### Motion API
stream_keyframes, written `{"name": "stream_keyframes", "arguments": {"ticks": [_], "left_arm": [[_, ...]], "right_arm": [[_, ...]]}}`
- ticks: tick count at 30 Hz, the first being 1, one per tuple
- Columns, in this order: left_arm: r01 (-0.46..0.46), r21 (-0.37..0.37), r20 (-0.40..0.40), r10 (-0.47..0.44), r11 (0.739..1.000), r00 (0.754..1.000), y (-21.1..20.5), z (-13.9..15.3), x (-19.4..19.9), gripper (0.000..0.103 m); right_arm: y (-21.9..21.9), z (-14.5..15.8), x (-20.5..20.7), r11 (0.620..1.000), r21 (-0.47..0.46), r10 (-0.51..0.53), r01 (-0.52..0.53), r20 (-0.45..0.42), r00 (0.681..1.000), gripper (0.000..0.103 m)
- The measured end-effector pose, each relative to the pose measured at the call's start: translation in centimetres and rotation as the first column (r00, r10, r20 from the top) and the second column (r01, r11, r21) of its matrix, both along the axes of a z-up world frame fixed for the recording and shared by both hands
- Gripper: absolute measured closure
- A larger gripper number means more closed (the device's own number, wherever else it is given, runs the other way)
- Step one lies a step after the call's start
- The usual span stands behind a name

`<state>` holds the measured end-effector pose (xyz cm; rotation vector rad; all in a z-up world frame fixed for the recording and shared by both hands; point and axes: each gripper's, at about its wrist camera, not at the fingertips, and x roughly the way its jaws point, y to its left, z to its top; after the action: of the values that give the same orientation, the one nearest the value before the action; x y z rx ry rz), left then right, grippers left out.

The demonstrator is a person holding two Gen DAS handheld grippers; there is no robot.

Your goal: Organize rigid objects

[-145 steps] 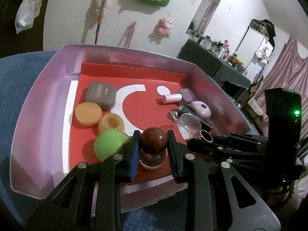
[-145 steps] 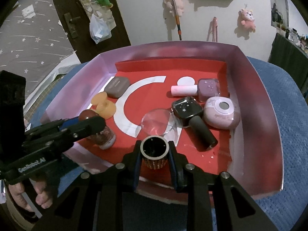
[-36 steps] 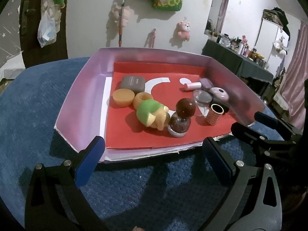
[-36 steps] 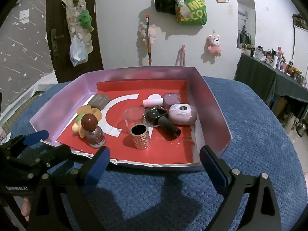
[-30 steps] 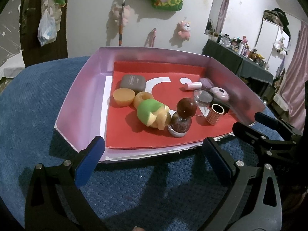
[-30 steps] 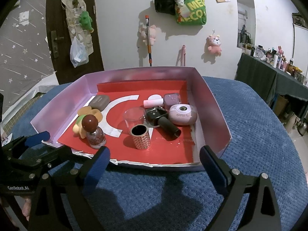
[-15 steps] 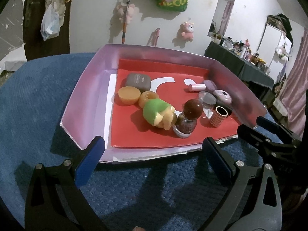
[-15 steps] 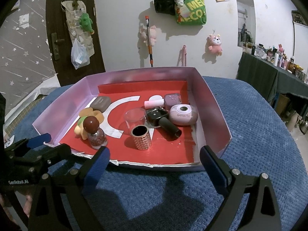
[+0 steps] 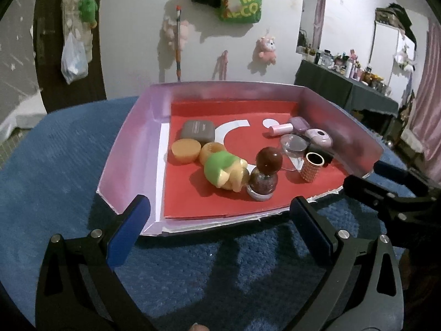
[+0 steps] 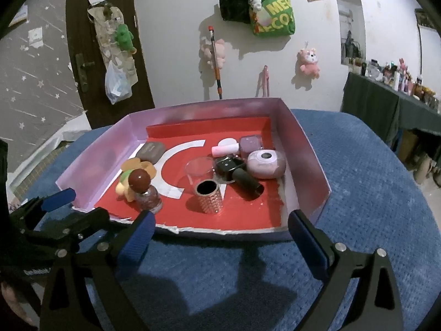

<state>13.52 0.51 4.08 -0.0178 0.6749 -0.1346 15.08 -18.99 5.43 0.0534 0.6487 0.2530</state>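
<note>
A pink-walled tray [image 9: 129,135] [image 10: 303,143] with a red floor holds the objects. A round bottle with a brown ball cap [image 9: 264,176] [image 10: 144,190] stands at the front beside a green and yellow toy [image 9: 224,169]. A studded gold tube [image 9: 311,167] [image 10: 208,197] stands upright near a clear cup [image 10: 199,168]. Behind lie a grey case [image 9: 198,131], an orange disc [image 9: 186,150], a black bottle [image 10: 237,172] and a lilac round case [image 10: 266,162]. My left gripper [image 9: 219,227] and right gripper [image 10: 219,237] hang open in front of the tray, holding nothing.
The tray rests on a blue textured cover [image 10: 372,193]. A dark table with several bottles [image 9: 347,88] stands at the right. Plush toys and a green bag [image 10: 273,16] hang on the white wall. A dark door [image 10: 91,63] is at the left.
Both grippers let go of the brown-capped bottle and the gold tube, opened wide and drew back from the tray. Over the last second they rose slightly.
</note>
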Motion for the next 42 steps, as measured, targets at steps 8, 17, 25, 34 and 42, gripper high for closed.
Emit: {"name": "stream_keyframes", "arguments": {"ticks": [8,17,25,34,42], "left_arm": [[0.013,-0.062,-0.031,-0.015,0.998,0.999,0.7,0.2,-1.5,0.0],[0.015,-0.089,-0.073,-0.021,0.996,0.997,1.2,-0.7,-4.1,0.0],[-0.018,-0.111,-0.127,0.004,0.994,0.992,1.9,-2.5,-4.8,0.0],[-0.024,-0.076,-0.149,0.012,0.997,0.989,1.3,-3.6,-4.9,0.0],[-0.035,-0.037,-0.149,0.029,0.999,0.988,0.8,-3.7,-4.7,0.0]], "right_arm": [[-1.1,2.0,-2.0,1.0,0.014,-0.022,0.022,0.033,0.999,0.0],[-1.1,1.1,-3.8,1.0,0.0,-0.006,0.006,-0.008,1.0,0.0],[-1.0,-1.2,-4.8,0.999,-0.035,-0.005,0.002,-0.083,0.997,0.0],[-0.9,-2.9,-4.9,0.998,-0.061,0.01,-0.019,-0.139,0.99,0.0],[-0.9,-4.0,-4.3,0.996,-0.085,0.0,-0.014,-0.163,0.987,0.0]]}}
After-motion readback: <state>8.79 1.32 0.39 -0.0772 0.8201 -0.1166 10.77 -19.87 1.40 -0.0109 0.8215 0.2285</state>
